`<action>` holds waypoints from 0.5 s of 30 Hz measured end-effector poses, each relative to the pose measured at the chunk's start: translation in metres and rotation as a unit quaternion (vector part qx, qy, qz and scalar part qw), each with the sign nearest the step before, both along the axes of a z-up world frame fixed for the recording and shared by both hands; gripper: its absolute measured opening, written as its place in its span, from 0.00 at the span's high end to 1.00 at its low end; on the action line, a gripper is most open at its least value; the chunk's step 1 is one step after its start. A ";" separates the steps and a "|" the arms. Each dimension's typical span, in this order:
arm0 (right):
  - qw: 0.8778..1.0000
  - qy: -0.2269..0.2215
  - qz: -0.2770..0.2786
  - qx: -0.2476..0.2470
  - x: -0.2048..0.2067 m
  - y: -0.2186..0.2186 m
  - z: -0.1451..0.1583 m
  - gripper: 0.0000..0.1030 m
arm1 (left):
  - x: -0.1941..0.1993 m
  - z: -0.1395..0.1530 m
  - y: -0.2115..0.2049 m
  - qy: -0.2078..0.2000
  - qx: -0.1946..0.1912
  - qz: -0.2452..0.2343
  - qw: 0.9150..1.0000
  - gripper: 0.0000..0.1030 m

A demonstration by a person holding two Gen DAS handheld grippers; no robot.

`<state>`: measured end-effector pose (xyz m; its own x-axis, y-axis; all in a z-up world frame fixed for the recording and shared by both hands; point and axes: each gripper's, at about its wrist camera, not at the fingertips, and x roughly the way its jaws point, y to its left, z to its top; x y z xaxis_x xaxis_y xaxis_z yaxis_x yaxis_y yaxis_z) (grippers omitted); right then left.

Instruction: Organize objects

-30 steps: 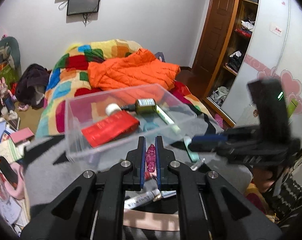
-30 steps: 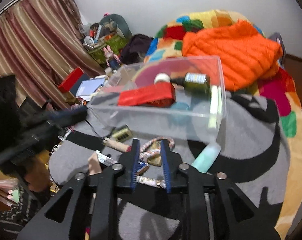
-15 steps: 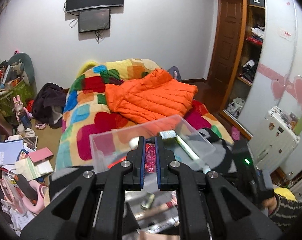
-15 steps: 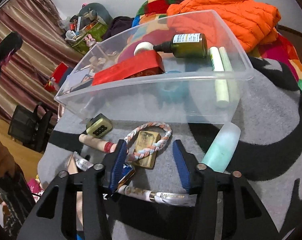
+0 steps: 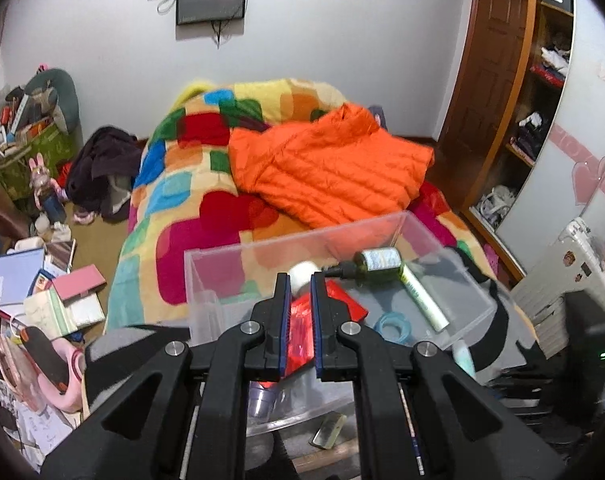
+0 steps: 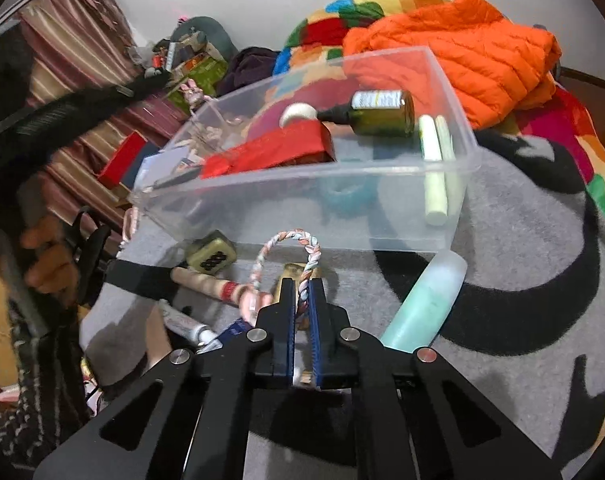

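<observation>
A clear plastic box (image 5: 454, 320) (image 6: 302, 168) stands on a grey blanket. It holds a red carton (image 6: 270, 150), a dark green bottle (image 6: 382, 114), a pale green tube (image 6: 432, 160) and a blue tape ring (image 5: 392, 326). My left gripper (image 5: 299, 280) hovers over the box's near side, shut on a small pink-red thing (image 5: 300, 336). In front of the box lies a braided pastel loop (image 6: 290, 240). My right gripper (image 6: 301, 282) is shut on the loop's near end, which rests on a small gold piece (image 6: 294, 270).
Loose on the blanket near the loop are a mint bottle (image 6: 426, 300), a small olive keypad box (image 6: 212, 254), a tan stick (image 6: 206, 282) and a white tube (image 6: 186, 326). An orange jacket (image 5: 326, 172) lies behind the box. A person's hand (image 6: 42, 256) is at the left.
My left gripper rose and moved over the box with the pink thing. My right gripper opened around the braided loop, sank, then shut on it.
</observation>
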<state>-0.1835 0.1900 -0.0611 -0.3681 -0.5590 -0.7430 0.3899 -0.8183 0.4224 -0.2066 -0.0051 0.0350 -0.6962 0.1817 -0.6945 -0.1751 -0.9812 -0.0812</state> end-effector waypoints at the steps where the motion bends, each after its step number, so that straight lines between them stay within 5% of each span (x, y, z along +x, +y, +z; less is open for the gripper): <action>1: 1.000 0.004 0.002 -0.001 0.001 -0.001 0.003 0.94 | -0.002 -0.006 0.000 -0.010 -0.002 -0.001 1.000 0.92; 6: 0.999 0.042 0.013 -0.011 0.010 0.001 0.032 0.94 | -0.004 -0.021 0.000 -0.035 -0.001 -0.006 0.999 0.89; 15: 0.994 0.113 0.000 -0.013 0.006 -0.001 0.081 0.94 | 0.016 -0.016 -0.010 -0.022 0.008 0.000 1.000 0.46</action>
